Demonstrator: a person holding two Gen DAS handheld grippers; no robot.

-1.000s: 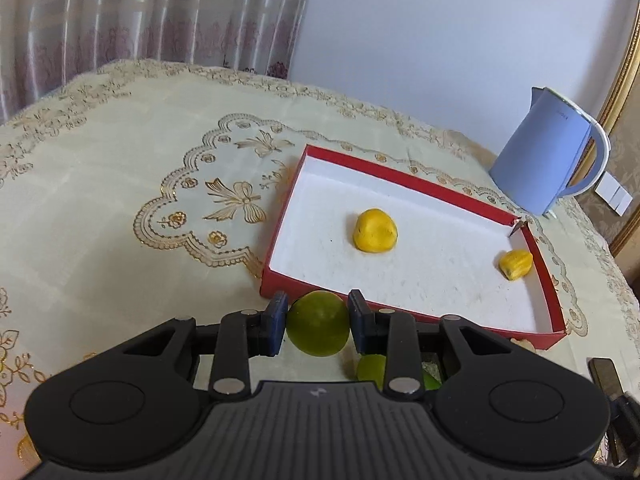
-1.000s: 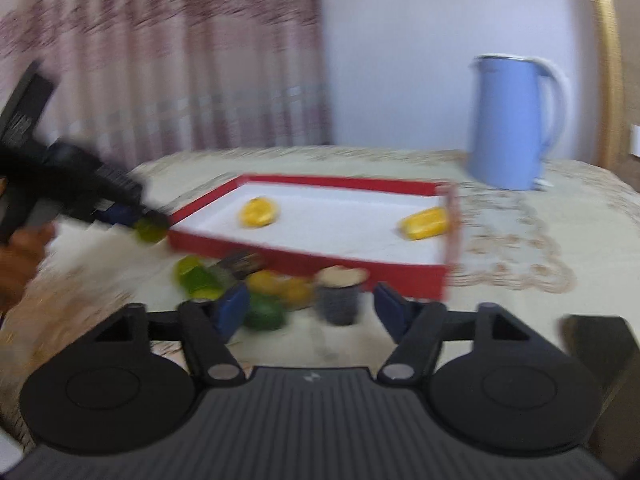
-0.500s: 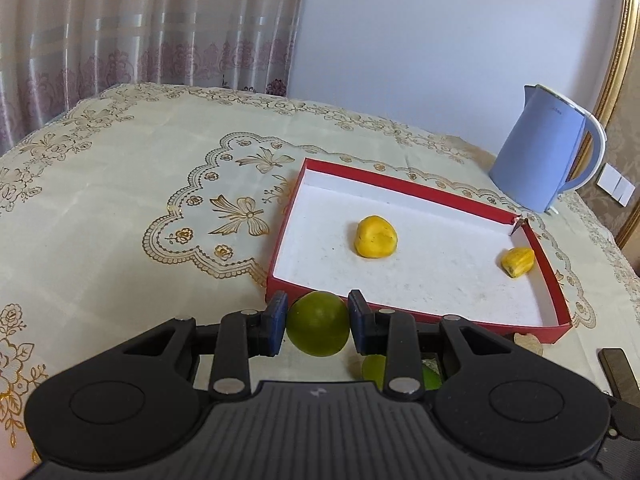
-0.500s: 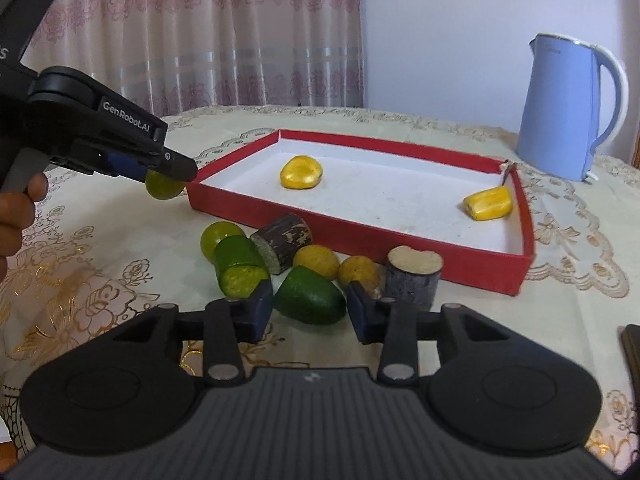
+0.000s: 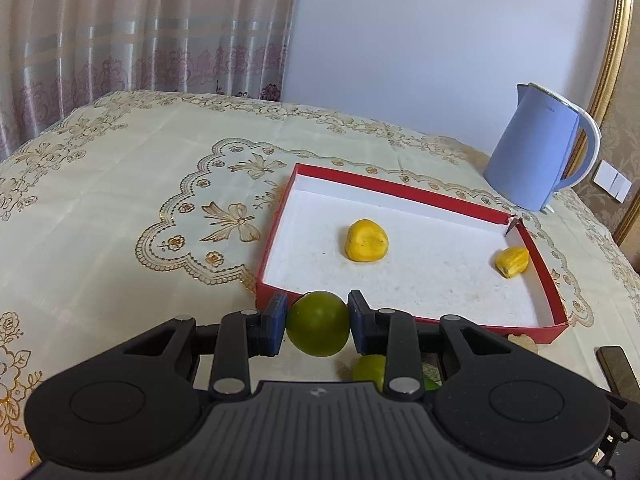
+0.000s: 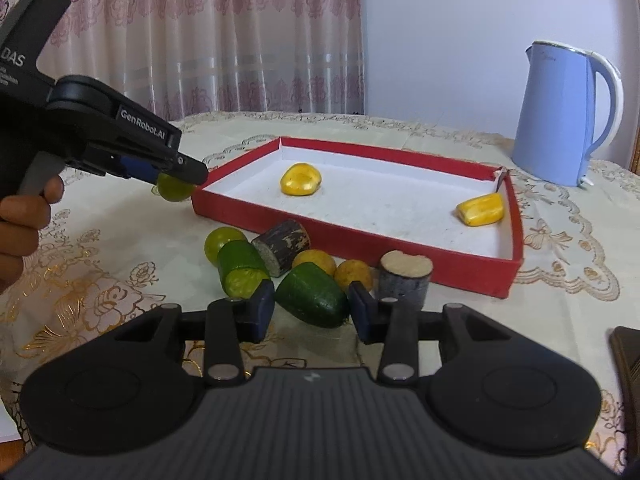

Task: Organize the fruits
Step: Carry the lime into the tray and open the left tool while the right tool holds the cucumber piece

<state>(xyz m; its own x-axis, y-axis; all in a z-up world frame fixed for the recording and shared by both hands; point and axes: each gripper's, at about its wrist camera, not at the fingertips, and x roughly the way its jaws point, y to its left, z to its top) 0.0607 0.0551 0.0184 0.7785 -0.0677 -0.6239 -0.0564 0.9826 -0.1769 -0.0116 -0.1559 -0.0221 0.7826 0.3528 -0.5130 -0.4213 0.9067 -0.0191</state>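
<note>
My left gripper is shut on a round green fruit and holds it in the air just before the near left corner of the red tray. The right wrist view shows that gripper with the green fruit left of the tray. My right gripper is open around a dark green fruit piece on the cloth; its pads are beside it, apart. Two yellow fruits lie in the tray.
Several fruit pieces lie before the tray: a lime, a cut green piece, two dark sugarcane stubs and two small yellow fruits. A blue kettle stands behind the tray's right corner.
The left gripper has risen slightly with the green fruit, still by the tray's near edge. The right gripper has swung in, narrowed, and now brackets the dark green piece.
</note>
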